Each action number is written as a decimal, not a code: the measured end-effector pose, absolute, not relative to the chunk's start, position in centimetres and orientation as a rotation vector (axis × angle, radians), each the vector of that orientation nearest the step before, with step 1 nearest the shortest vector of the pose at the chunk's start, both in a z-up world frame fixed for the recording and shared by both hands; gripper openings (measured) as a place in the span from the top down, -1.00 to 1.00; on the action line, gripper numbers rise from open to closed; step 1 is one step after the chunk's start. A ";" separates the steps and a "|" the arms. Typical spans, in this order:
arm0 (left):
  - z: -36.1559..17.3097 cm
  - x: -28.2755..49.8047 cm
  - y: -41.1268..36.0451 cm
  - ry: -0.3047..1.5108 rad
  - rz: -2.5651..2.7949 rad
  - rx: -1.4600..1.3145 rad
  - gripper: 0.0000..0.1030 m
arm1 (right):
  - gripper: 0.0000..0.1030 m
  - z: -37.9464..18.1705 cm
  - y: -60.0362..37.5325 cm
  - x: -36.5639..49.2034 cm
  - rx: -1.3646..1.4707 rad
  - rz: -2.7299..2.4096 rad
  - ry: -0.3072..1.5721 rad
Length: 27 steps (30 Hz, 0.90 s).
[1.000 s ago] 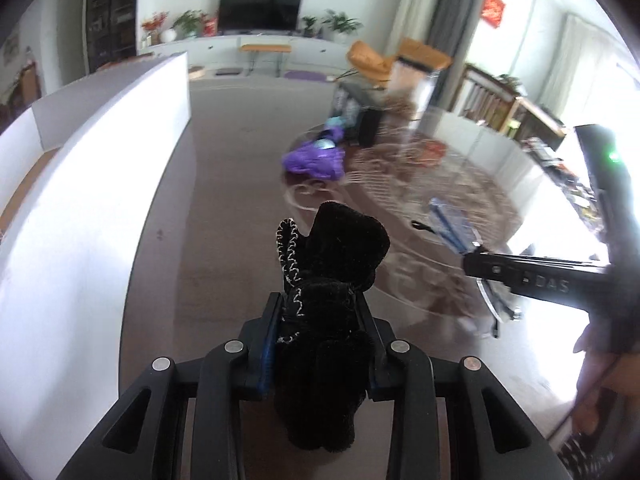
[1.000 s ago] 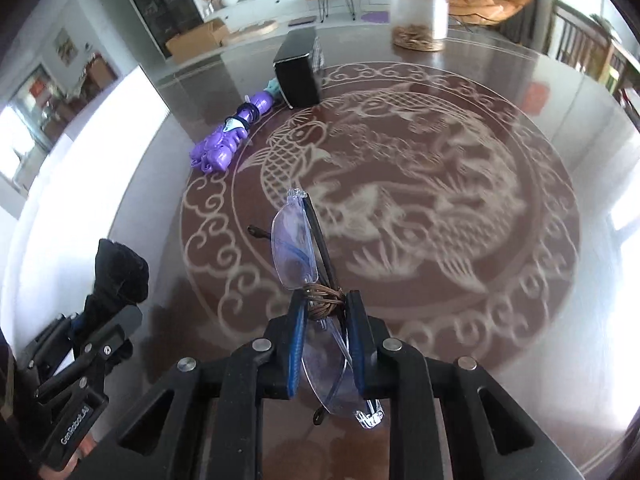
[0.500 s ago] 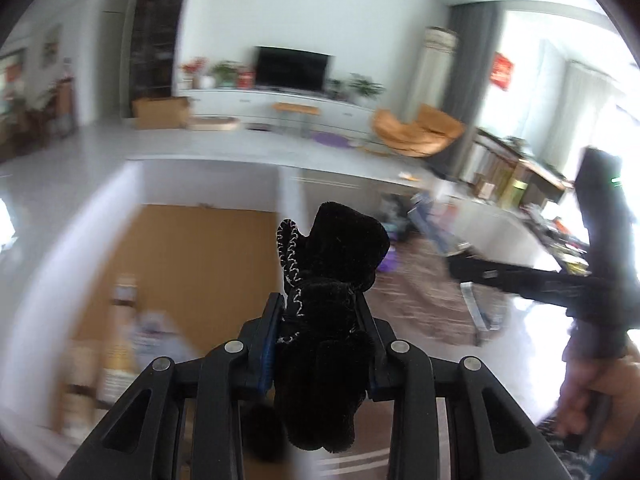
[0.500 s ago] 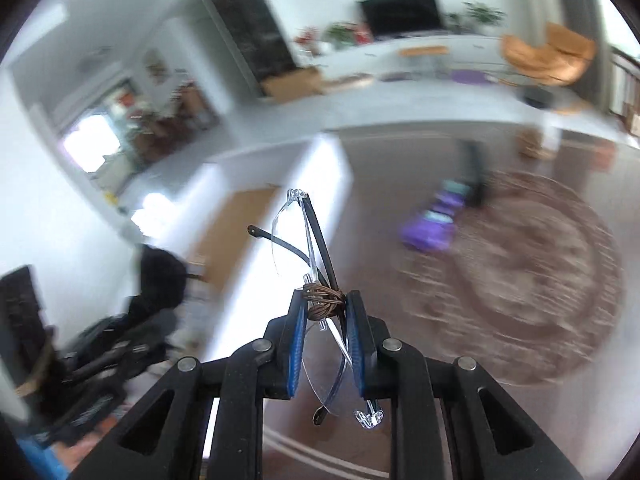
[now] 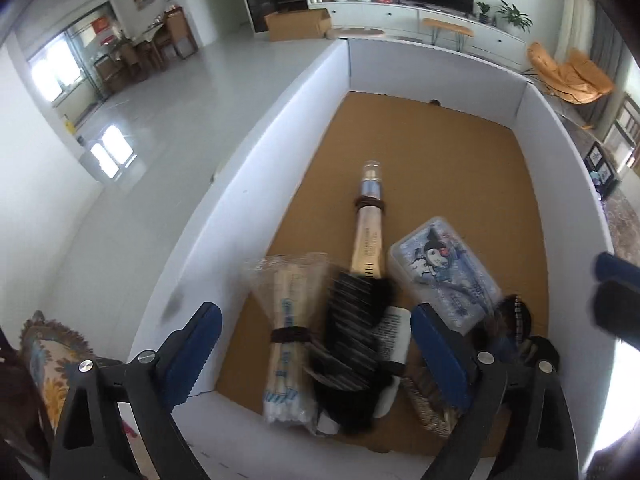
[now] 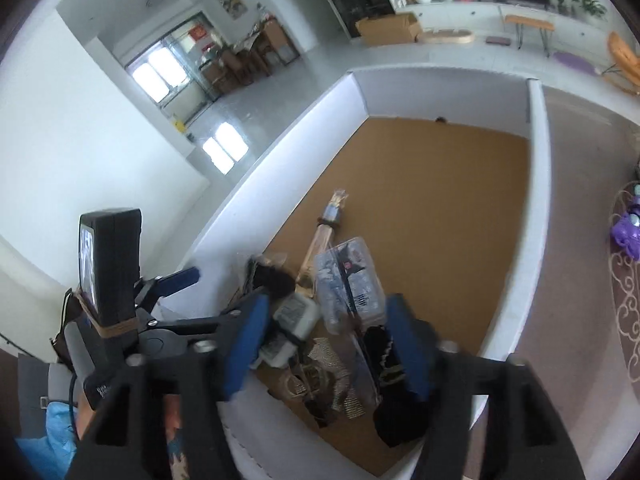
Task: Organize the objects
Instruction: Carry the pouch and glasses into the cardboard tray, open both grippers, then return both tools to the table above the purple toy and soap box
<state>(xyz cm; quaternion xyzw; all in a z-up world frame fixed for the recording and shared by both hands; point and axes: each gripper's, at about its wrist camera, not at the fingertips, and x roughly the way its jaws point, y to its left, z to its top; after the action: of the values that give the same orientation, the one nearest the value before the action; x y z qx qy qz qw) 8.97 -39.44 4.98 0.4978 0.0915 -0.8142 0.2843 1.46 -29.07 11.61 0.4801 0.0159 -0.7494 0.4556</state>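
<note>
Both grippers hang over a white-walled box (image 5: 256,184) with a brown cardboard floor. My left gripper (image 5: 314,354) is opening wide. The black fuzzy fabric piece (image 5: 352,352) is blurred between its blue pads, touching neither, and drops onto the pile. My right gripper (image 6: 326,346) is opening too. The thin-rimmed glasses (image 6: 352,300) show as a blur between its pads, free of them. From the right wrist, the left gripper (image 6: 224,286) is at the left, with the black piece (image 6: 276,276) just beyond it. A right-gripper finger (image 5: 618,268) shows at the left view's right edge.
The box's near end holds a gold tube bottle (image 5: 366,232), a cotton swab packet (image 5: 288,340), a clear cartoon-print case (image 5: 444,276), a second black stitched piece (image 5: 516,320) and a woven item (image 5: 428,404). Its far half is bare cardboard. A purple toy (image 6: 628,232) lies on the patterned table (image 6: 628,312).
Both grippers swung from above the patterned table to above the box. Both went from shut to open, letting go of the black fuzzy piece and the glasses.
</note>
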 end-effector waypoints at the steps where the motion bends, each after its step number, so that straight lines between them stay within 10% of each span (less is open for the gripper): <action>1: 5.0 9.0 -39.4 0.242 -2.178 1.320 -0.87 | -0.35 11.8 -28.4 1.6 1.159 -1.868 0.041; 10: 8.9 9.1 -38.6 0.289 -2.234 1.051 -0.87 | -0.84 13.5 -16.8 0.4 0.864 -2.267 0.093; 27: 13.5 4.6 -24.5 0.225 -2.622 1.002 -0.87 | -0.85 1.8 7.2 -4.6 1.224 -2.762 -0.093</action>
<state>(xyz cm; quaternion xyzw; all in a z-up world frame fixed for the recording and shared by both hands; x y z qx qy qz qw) 4.55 -24.49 13.54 0.3512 0.0787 -0.9188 0.1623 -4.55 7.22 1.79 0.4044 -0.0307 -0.9121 0.0596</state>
